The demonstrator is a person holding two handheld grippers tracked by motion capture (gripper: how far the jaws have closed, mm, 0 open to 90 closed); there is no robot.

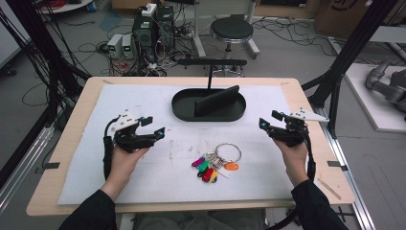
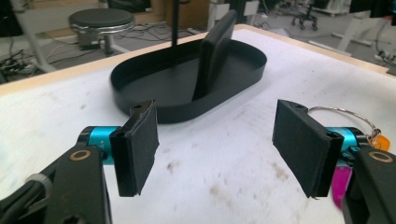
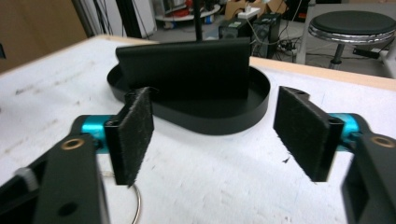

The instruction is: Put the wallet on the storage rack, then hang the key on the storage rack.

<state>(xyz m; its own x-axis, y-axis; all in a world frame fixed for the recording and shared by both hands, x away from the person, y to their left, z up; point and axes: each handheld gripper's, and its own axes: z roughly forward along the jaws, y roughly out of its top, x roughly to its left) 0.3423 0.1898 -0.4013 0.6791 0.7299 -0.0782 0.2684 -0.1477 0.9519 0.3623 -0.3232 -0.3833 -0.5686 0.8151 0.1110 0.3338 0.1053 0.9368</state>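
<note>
Tray (image 1: 184, 112) holds upright black slab (image 1: 216, 101); keyring (image 1: 218, 161) outside, nearby.

Key ring (image 1: 219, 162): on mat (image 1: 143, 182), before oval tray (image 1: 182, 108); upright slab (image 1: 216, 101) in tray, seemingly leaning.

No lettering, label, brand, number or sign can be read anywhere. The coloured tags on the key ring (image 1: 216, 163), just in front of the black tray (image 1: 182, 111), are too small to show any writing, and the boxes beyond that tray are blurred.
</note>
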